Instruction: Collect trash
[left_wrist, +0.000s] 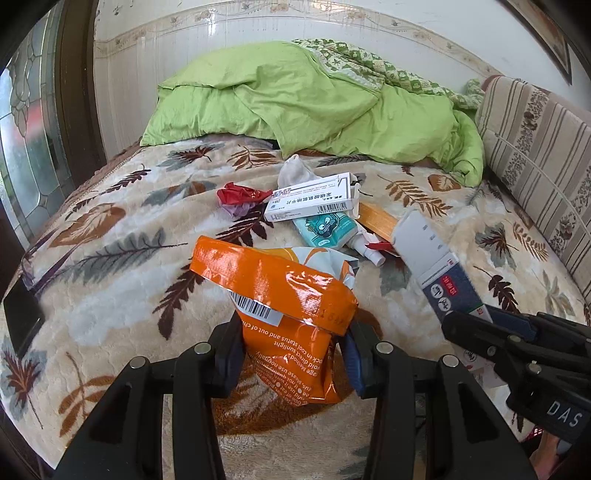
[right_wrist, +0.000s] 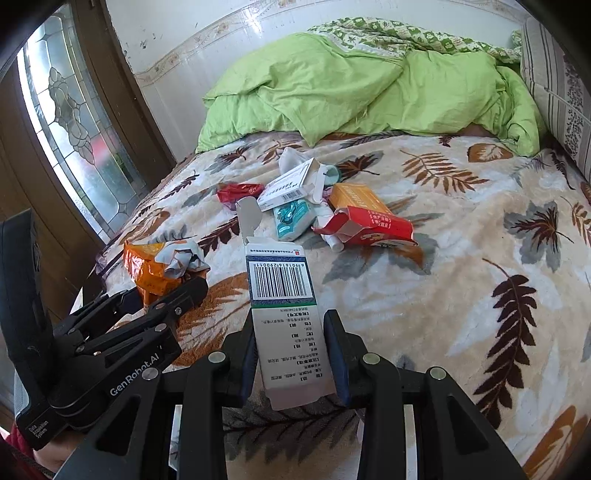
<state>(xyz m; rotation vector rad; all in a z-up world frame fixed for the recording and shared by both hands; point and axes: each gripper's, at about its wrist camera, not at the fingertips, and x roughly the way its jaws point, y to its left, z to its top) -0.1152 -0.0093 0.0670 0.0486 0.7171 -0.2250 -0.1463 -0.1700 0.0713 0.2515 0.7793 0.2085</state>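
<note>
My left gripper (left_wrist: 291, 347) is shut on a crumpled orange snack bag (left_wrist: 280, 291), held just above the leaf-patterned blanket (left_wrist: 110, 258). My right gripper (right_wrist: 291, 350) is shut on a blue and white medicine box (right_wrist: 282, 291) with a barcode and an open top flap. Each wrist view shows the other gripper beside it: the right gripper (left_wrist: 476, 317) with its box (left_wrist: 436, 266), the left gripper (right_wrist: 166, 291) with the bag (right_wrist: 147, 266). Farther up the bed lies a pile: a white medicine box (left_wrist: 310, 201), a red wrapper (left_wrist: 236, 194), a teal tissue pack (left_wrist: 325, 229), an orange box (right_wrist: 354, 197) and a torn red box (right_wrist: 373, 227).
A rumpled green duvet (left_wrist: 314, 103) covers the head of the bed. A striped cushion (left_wrist: 535, 147) runs along the right side. A door with patterned glass (right_wrist: 74, 122) stands at the left. A dark flat device (left_wrist: 22, 321) lies at the bed's left edge.
</note>
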